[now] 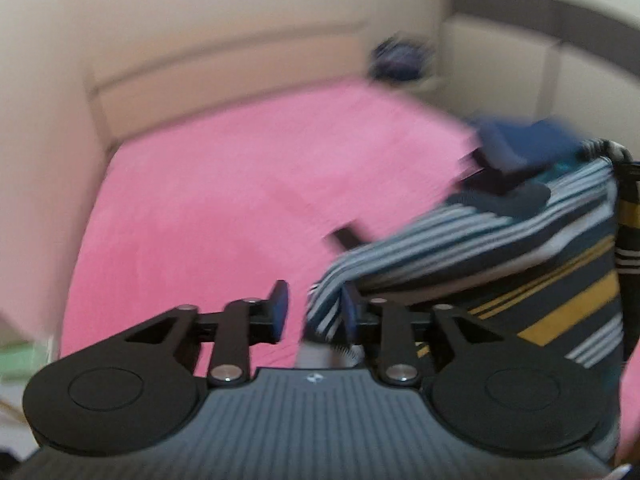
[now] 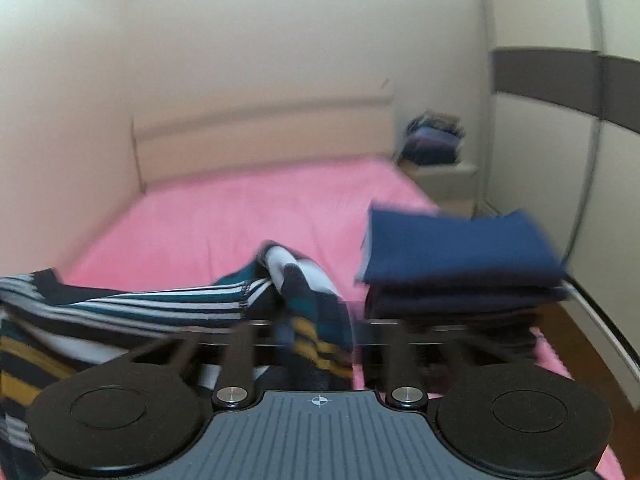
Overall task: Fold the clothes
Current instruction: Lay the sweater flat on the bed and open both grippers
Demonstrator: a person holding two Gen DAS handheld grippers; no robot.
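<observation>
Over the pink bed cover (image 1: 224,184) we go, and there is plenty of bare pink out ahead and to the left, running up to the pale headboard (image 1: 224,64) against the wall. The left gripper (image 1: 314,312) hangs above it with its jaws parted, a corner of the striped garment (image 1: 500,256) bunched in the gap against the right-hand pad, though whether it is actually pinched there I cannot tell (motion blur smears everything). From that corner the cloth, banded in navy, white, teal and mustard, stretches up and to the right off the edge of the left view. Switch to the right wrist view: the right gripper (image 2: 316,332) has its jaws closed in on a thick wad of the same striped garment (image 2: 120,304), which fills the gap and sags away to the left, lifted clear of the bed. Just to the right sits a stack of folded dark blue clothes (image 2: 460,248) near the bed's right edge, with floor visible beyond it. Farther back, a bedside shelf (image 2: 444,176) carries another dark pile (image 2: 434,140), too soft to read. A wardrobe with a dark band (image 2: 560,80) closes off the right side. No readable writing anywhere, only a small round mark on each gripper body.
</observation>
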